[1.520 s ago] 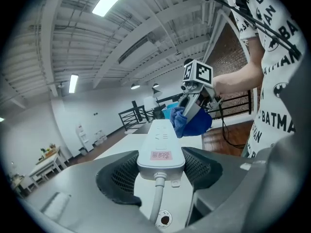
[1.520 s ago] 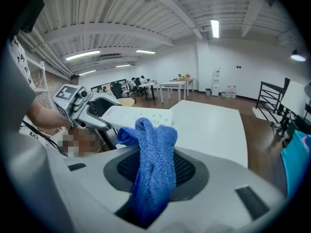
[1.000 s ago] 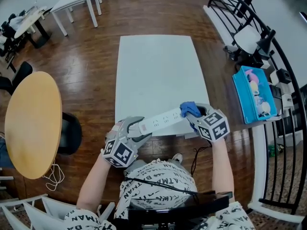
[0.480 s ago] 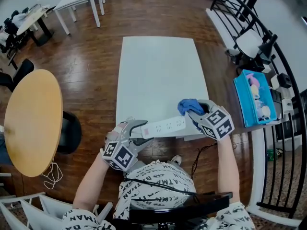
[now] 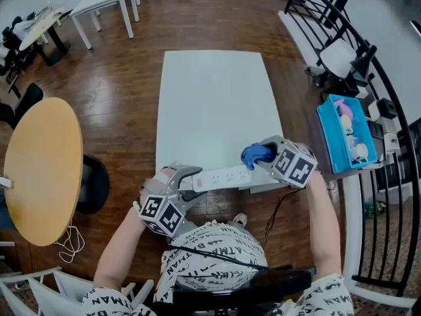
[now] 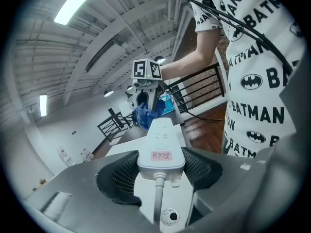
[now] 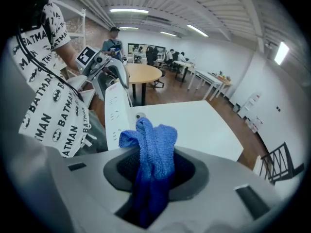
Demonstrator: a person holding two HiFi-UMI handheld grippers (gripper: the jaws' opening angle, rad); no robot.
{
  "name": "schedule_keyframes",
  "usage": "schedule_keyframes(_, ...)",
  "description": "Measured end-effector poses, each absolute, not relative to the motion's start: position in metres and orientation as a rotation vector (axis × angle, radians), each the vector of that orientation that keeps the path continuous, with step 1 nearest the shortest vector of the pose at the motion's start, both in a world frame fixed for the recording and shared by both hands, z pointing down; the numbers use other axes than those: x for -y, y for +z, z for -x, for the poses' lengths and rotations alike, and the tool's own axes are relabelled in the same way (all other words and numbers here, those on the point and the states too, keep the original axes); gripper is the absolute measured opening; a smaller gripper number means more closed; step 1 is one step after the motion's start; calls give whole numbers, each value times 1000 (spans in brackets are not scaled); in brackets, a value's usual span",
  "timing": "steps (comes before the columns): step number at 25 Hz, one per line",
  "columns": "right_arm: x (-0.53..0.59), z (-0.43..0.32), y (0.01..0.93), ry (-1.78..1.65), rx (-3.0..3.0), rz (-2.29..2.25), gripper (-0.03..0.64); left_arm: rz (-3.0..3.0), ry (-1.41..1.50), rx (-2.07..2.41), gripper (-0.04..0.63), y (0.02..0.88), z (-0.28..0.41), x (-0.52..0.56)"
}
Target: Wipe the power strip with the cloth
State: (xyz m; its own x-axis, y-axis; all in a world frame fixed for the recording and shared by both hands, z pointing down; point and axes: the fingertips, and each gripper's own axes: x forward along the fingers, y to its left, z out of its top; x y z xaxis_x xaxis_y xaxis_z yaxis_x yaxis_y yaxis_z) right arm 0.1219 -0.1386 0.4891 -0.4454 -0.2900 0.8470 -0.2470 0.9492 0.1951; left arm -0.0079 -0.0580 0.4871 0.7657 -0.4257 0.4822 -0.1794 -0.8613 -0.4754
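Head view: the left claw [image 5: 187, 180] sits at the lower centre of the frame, at the near edge of the white worktop [image 5: 217, 97]. It is closed on the cord end of the white power strip [image 5: 222, 176]. The strip runs from this claw toward the right of the frame, along the near edge of the worktop. Whether it rests on that edge or is raised above it cannot be determined from this view.

The right claw [image 5: 264, 157] is at the centre right of the frame, at the free end of the strip. It is closed on a bunched blue cloth [image 5: 255, 153]. The cloth sits just beside the free end of the strip; contact cannot be confirmed.

Left gripper view: both pads press the sides of the strip's cord end. The jaws stand wide because of the width of the body. The cord exits toward the camera. A pink label lies on the upper face near the clamped end. The cloth shows beyond the far tip of the strip.

Right gripper view: the jaws are pinched together on the cloth. Its folds rise out of the jaws at the centre of the frame. The strip stands left of the cloth.

Surroundings, head view: a round wooden table [image 5: 43, 170] at the left and a blue tray [image 5: 332, 137] at the right. Both are well apart from the worktop, on a wooden floor [image 5: 125, 78].
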Motion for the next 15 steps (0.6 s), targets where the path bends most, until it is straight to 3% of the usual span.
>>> schedule_keyframes(15,104,-45,490,-92,2111,-83,137,2536,-851,-370,282,498,-15,49)
